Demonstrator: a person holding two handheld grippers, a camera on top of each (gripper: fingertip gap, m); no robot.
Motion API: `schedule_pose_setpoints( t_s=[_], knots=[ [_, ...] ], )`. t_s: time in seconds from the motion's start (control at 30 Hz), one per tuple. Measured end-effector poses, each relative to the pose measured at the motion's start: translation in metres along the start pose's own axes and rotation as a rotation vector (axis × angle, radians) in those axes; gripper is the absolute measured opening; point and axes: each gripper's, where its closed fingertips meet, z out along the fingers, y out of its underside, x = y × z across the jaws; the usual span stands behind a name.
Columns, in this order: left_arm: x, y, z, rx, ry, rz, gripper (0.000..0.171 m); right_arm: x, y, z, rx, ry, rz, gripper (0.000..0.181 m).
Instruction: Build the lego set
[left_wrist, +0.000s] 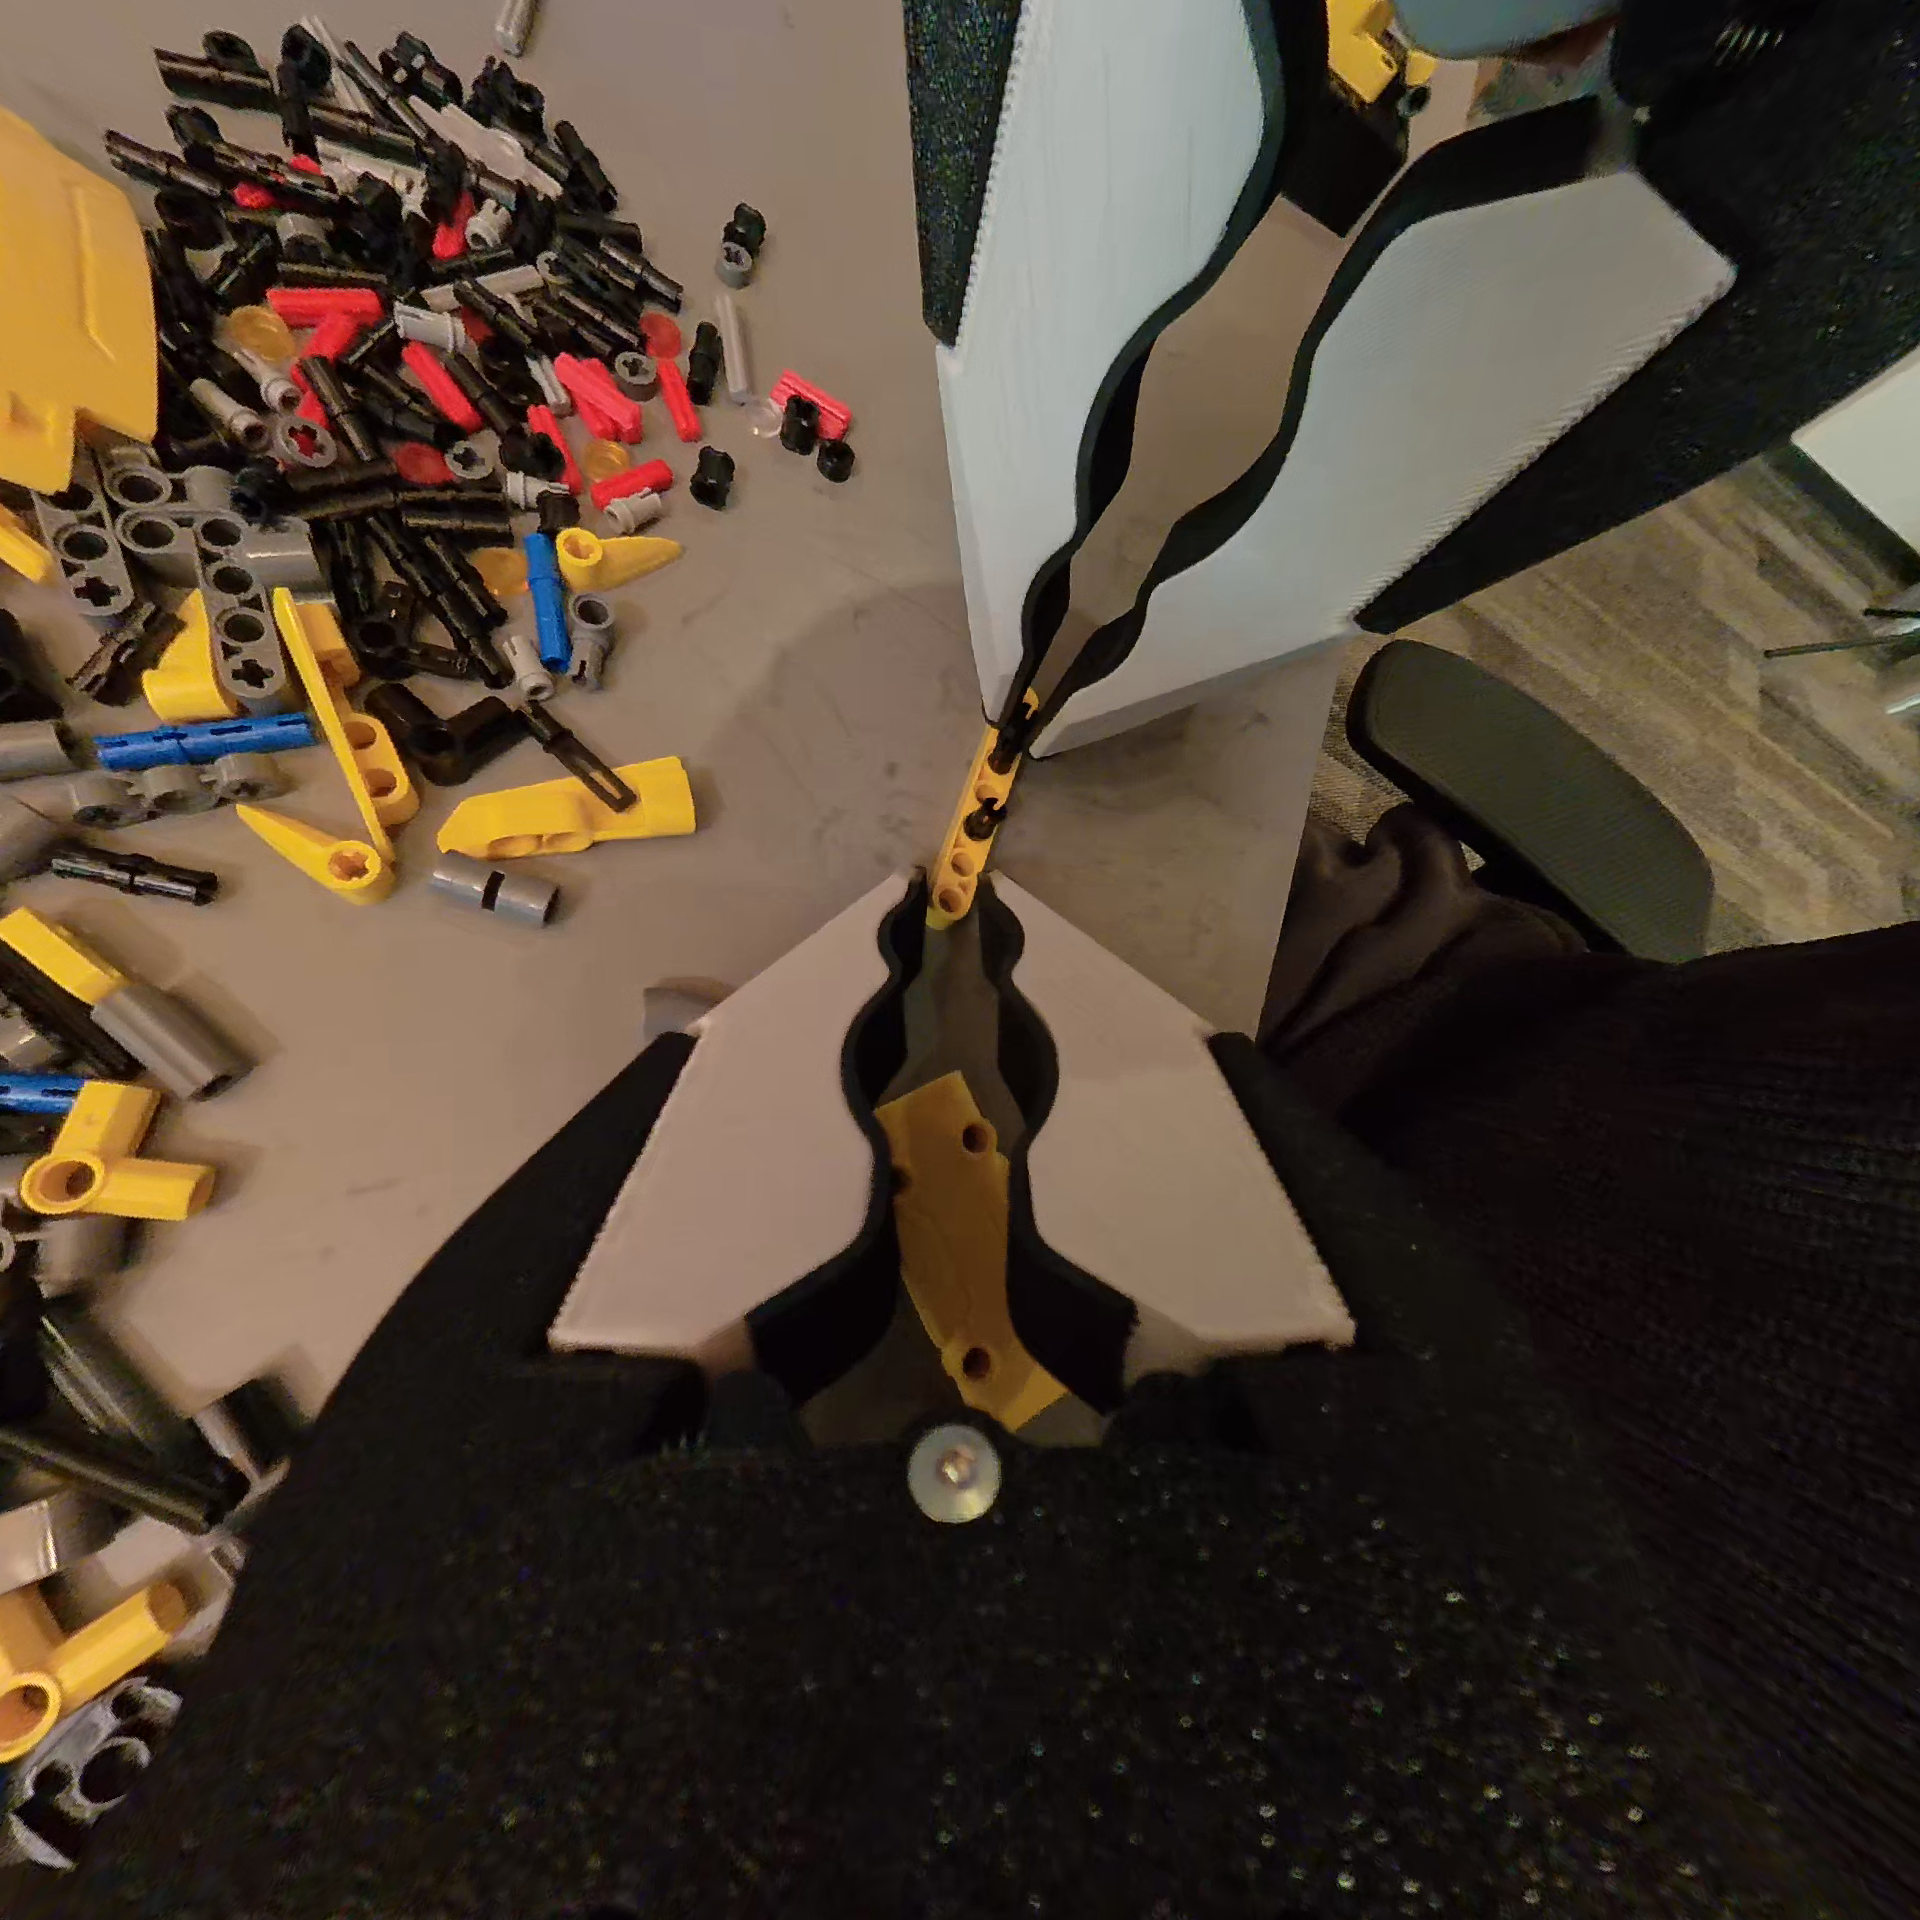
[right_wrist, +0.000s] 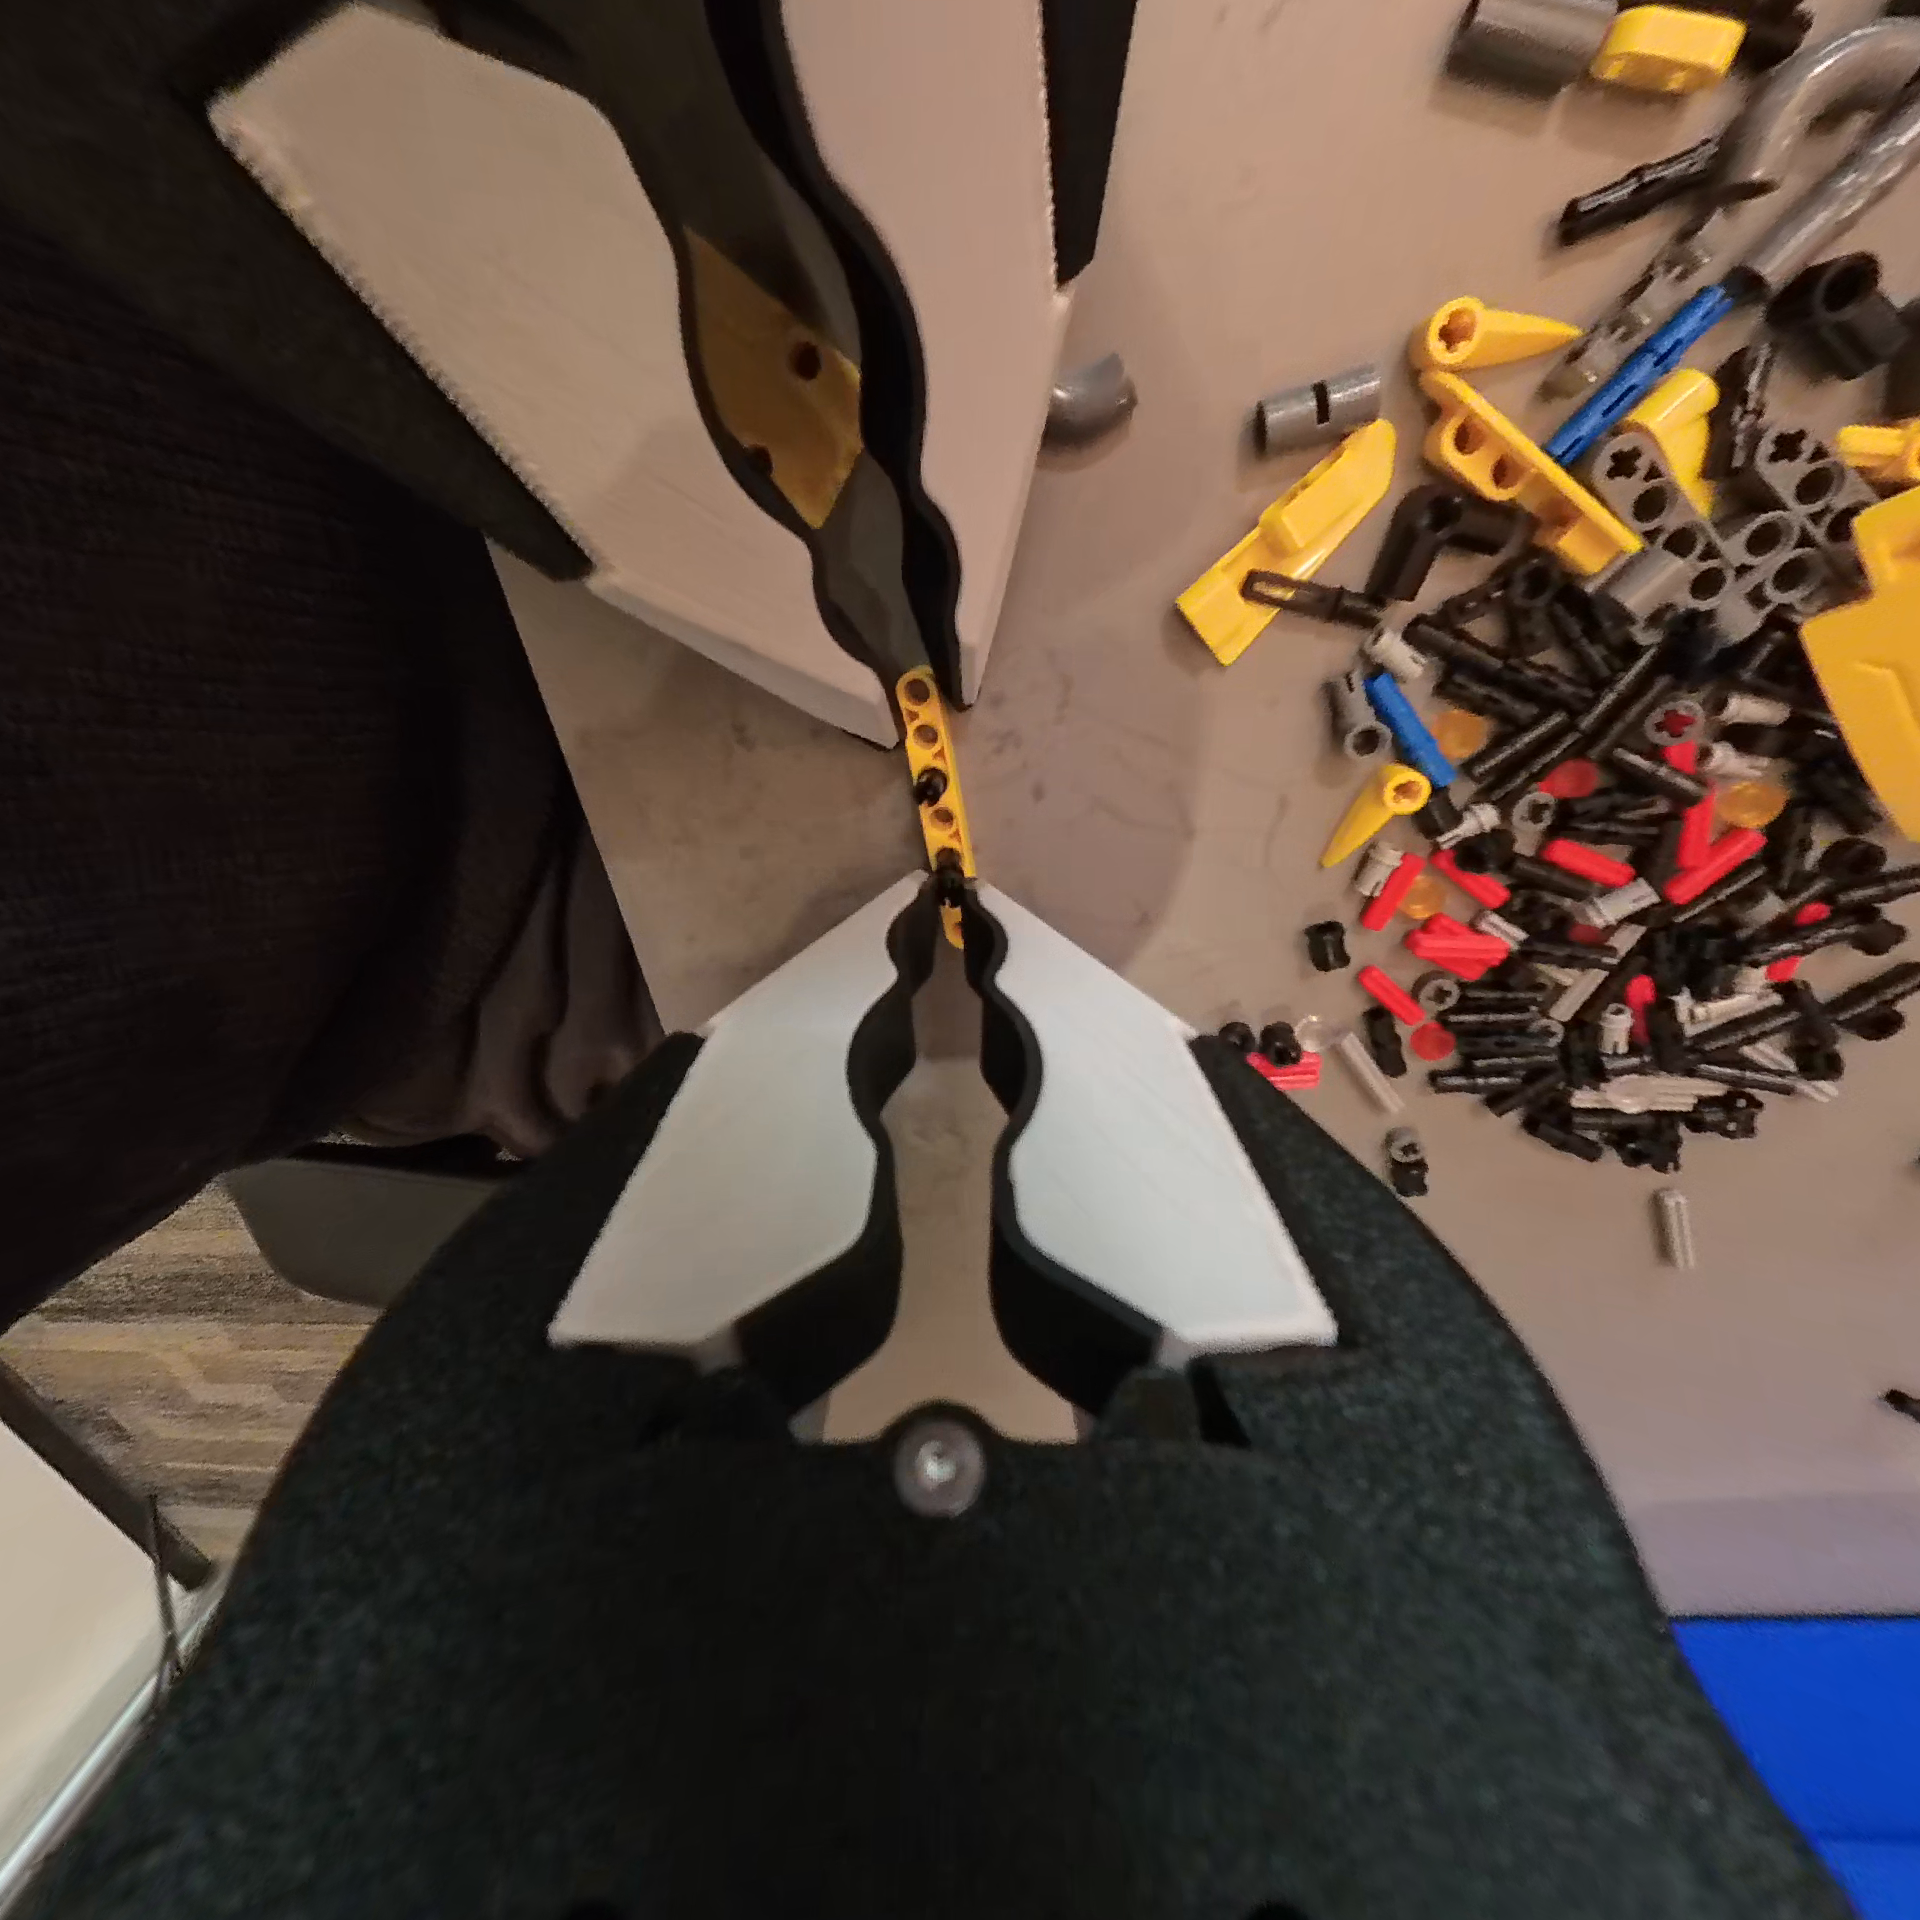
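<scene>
Two grippers hold one thin yellow beam (left_wrist: 971, 821) between them, above the grey table (left_wrist: 810, 644), near its edge. Going left to right in the left wrist view: a loose pile of small parts (left_wrist: 416, 343), black pins, red pins, grey connectors, blue axles, sits far left on the table; a big yellow panel (left_wrist: 62, 301) lies at its left edge; yellow tapered pieces (left_wrist: 566, 810) lie nearer the middle. Centre: the left gripper (left_wrist: 951, 899) has its jaws closed on the near end of the beam. A larger yellow holed piece (left_wrist: 951, 1236) shows lower between the same fingers; whether it joins the beam I cannot tell. Opposite it, the right gripper (left_wrist: 1023, 717) has its tips pinched shut on the far end of the beam. Black pins stick out of the beam's holes between the two grips. Right: a dark sleeve (left_wrist: 1558, 1195), a black chair (left_wrist: 1527, 790), wood-look floor.

Right wrist view agrees: dark sleeve left, beam (right_wrist: 932, 784) centre, spanning left gripper (right_wrist: 920, 681) at the far end and right gripper (right_wrist: 951, 904) at the near end, parts pile (right_wrist: 1621, 883) on the right.

Handling judgement: the beam looks like hard plastic, so light, stiff, smooth and a bit slippery. It is narrow, so it could twist or pop out of the padded tips if squeezed off-centre. Best hold seems to be on the flat holed faces near the ends, clear of the protruding pins, which is roughly where both grips sit. The pins probably need a firm, straight push.
</scene>
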Motion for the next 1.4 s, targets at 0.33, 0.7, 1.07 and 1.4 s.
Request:
schedule_pose_setpoints(
  t_s=[0.33, 0.7, 1.07, 1.4],
  knots=[
    [0.0, 0.001, -0.001, 0.002, -0.043, 0.047, 0.008, 0.0, -0.002, 0.001, 0.069, -0.005, 0.099, 0.003],
    [0.001, 0.001, -0.001, 0.0, -0.053, 0.067, 0.007, 0.002, -0.003, 0.006, 0.064, 0.063, 0.071, 0.003],
    [0.001, 0.001, 0.0, -0.001, -0.064, 0.078, 0.007, 0.01, -0.008, -0.007, 0.271, 0.177, 0.003, 0.022],
    [0.0, 0.001, 0.0, -0.001, -0.063, 0.077, 0.007, 0.006, -0.009, 0.001, 0.291, 0.127, 0.007, 0.005]
  ],
)
